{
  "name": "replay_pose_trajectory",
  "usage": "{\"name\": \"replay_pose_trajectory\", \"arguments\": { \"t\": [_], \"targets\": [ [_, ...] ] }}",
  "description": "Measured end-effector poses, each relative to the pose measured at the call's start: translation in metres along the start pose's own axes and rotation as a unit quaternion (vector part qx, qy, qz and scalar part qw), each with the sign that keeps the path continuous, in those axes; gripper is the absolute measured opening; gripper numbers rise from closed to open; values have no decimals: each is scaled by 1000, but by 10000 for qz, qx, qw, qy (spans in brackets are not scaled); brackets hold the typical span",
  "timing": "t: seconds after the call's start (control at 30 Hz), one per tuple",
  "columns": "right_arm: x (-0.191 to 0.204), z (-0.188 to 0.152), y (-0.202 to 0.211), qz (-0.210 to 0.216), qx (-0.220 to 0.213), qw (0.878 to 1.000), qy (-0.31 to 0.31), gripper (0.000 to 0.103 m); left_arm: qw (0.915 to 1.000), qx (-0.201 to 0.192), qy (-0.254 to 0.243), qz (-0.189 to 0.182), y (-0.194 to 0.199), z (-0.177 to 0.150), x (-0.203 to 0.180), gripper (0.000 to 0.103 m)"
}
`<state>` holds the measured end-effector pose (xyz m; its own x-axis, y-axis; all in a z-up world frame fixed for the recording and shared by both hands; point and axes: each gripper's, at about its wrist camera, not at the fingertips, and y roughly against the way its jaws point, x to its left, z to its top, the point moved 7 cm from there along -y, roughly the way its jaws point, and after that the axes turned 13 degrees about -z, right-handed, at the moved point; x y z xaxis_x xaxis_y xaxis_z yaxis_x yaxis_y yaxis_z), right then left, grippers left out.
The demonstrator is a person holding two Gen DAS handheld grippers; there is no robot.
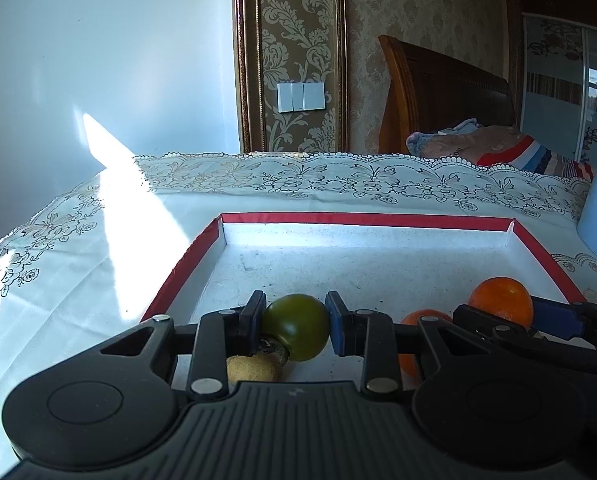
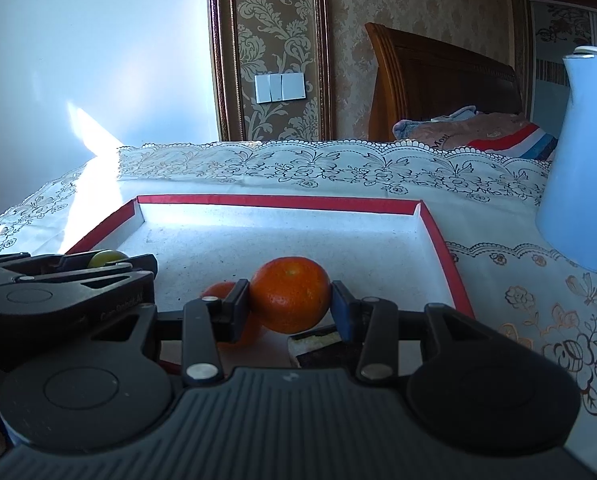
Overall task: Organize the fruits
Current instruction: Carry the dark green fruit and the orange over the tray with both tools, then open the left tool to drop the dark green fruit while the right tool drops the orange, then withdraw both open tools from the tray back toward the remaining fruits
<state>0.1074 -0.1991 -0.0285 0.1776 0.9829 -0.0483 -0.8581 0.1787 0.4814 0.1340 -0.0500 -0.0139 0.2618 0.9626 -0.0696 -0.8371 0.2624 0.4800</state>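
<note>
My left gripper [image 1: 296,324] is shut on a round green fruit [image 1: 296,326] and holds it over the near part of a red-rimmed white tray [image 1: 362,219]. A brown kiwi [image 1: 252,368] lies below it on the tray. My right gripper [image 2: 290,304] is shut on an orange [image 2: 291,294] over the same tray [image 2: 278,201]. A second orange [image 2: 220,292] lies on the tray behind its left finger. In the left wrist view the held orange [image 1: 500,300] and the second orange [image 1: 424,316] show at the right. The left gripper with the green fruit [image 2: 106,258] shows at the left of the right wrist view.
The tray sits on a table with a lace-patterned cloth [image 1: 338,184]. A light blue jug [image 2: 582,168] stands to the right of the tray. A dark and white block [image 2: 318,344] lies under my right gripper. A wooden headboard and bedding are behind the table.
</note>
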Motion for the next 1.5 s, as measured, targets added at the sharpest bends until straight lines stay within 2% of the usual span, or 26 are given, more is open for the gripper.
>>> {"name": "replay_pose_trajectory", "arguments": {
  "t": [0.63, 0.67, 0.7, 0.8, 0.83, 1.03, 1.07, 1.13, 1.17, 1.23, 1.5],
  "targets": [
    [-2, -2, -1, -1, -14, 10000, -70, 41, 10000, -32, -7, -60, -1, -1, -2, 33],
    [-2, -2, -1, 1, -25, 10000, -79, 41, 10000, -38, -6, -66, -1, -1, -2, 35],
    [-3, -1, 0, -23, -26, 10000, -91, 42, 10000, -68, -8, -37, -1, -1, -1, 42],
    [-7, -1, -1, -48, -18, 9999, -164, 42, 9997, -183, 22, 146, 2, 1, 2, 68],
    [-7, -1, -1, -41, -9, 9998, -169, 42, 9997, -203, 92, 130, 2, 2, 4, 70],
    [-8, -2, 0, -69, -51, 9998, -166, 43, 9997, -218, 91, 110, 3, 2, 4, 71],
    [-9, -1, 1, -89, -98, 9997, -181, 44, 9997, -217, 96, 103, 3, 2, 4, 71],
    [-11, 1, 3, -111, -173, 9996, -218, 55, 9996, -225, 115, 109, 4, 2, 6, 71],
    [-12, 1, 4, -106, -181, 9995, -241, 56, 9996, -230, 153, 104, 5, 2, 7, 72],
    [-14, 1, 4, -76, -188, 9994, -278, 56, 9995, -221, 230, 62, 5, 2, 10, 77],
    [-20, 5, 14, 16, -447, 9980, -451, 56, 9987, -369, 350, -40, 25, 2, 17, 78]
  ]
}}
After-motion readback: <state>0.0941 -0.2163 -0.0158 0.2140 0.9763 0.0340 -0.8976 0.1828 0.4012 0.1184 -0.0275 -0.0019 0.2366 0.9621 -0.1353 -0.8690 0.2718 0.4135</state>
